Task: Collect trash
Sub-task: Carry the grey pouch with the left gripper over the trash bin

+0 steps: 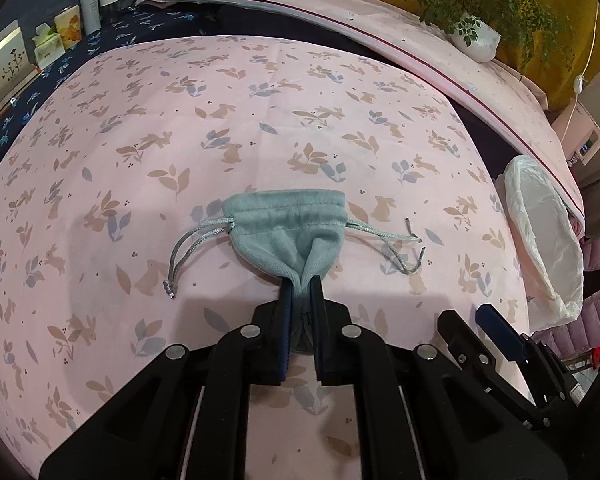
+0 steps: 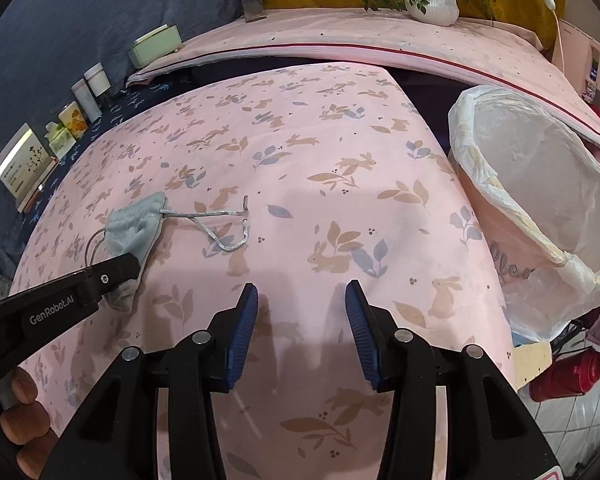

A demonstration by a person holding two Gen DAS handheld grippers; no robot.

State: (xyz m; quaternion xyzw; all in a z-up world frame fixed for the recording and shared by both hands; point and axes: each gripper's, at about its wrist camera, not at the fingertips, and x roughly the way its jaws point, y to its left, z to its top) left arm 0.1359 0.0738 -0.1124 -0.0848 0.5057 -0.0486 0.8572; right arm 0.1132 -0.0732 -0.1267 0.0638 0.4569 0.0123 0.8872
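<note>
A grey-blue velvet drawstring pouch (image 1: 288,224) lies on the pink rabbit-print tablecloth (image 1: 180,120), its silver cords spread to both sides. My left gripper (image 1: 302,286) is shut on the pouch's near edge, and the fabric bunches between the pads. In the right wrist view the same pouch (image 2: 136,224) sits at the left with the left gripper (image 2: 130,266) on it. My right gripper (image 2: 302,290) hovers open over bare cloth to the right of the pouch, with nothing between its fingers. Its tips (image 1: 464,314) also show at the lower right of the left wrist view.
A bin lined with a white plastic bag (image 2: 472,152) stands off the table's right edge, bin (image 1: 516,208). Small boxes and bottles (image 2: 76,120) line the far left. A potted plant (image 2: 432,2) sits on the rear ledge. A red flask (image 2: 568,372) stands on the floor.
</note>
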